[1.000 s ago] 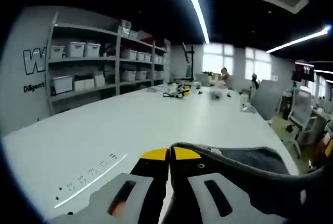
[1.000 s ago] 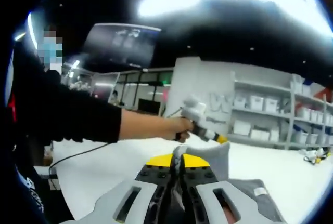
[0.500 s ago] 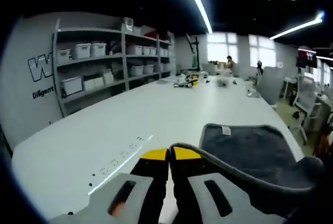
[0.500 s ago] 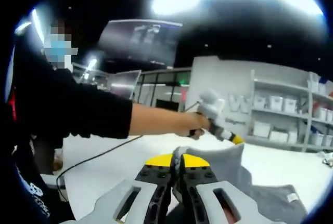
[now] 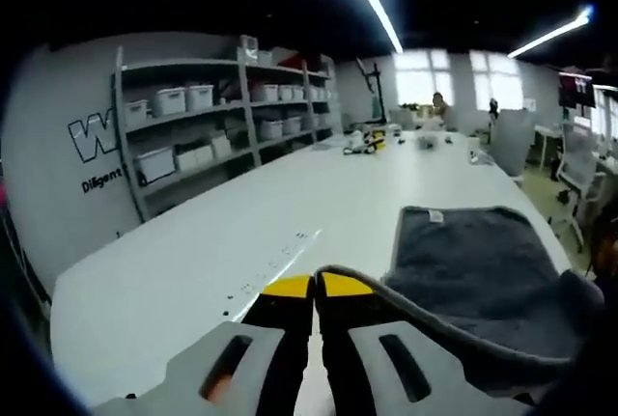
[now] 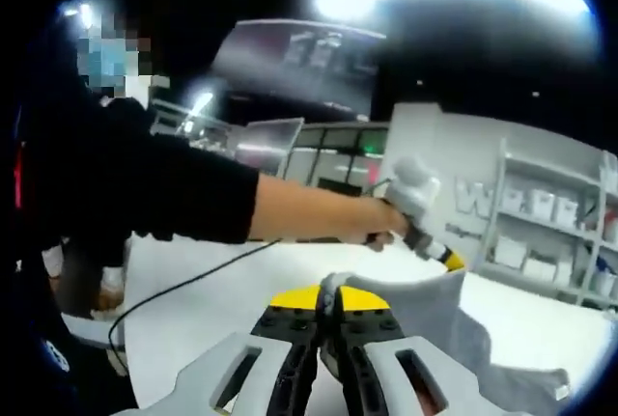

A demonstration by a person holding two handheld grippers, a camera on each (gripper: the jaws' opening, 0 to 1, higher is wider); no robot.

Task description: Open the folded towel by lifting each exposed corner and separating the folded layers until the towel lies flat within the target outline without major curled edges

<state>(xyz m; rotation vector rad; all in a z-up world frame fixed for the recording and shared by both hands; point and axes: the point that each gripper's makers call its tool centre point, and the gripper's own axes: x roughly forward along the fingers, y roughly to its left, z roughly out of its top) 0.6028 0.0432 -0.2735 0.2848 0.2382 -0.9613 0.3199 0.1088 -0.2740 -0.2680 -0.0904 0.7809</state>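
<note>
The towel (image 5: 473,262) is a dark grey cloth, soft and fuzzy with a short matt nap, and has a little white label sewn at the far edge. The worktop (image 5: 222,242) is smooth white with a slight sheen, picking up the ceiling lights. The left tool (image 5: 314,291) looks like matt grey plastic with yellow tips, same as the right tool (image 6: 326,302). The shelves (image 5: 193,136) look like painted grey metal holding pale plastic bins.
</note>
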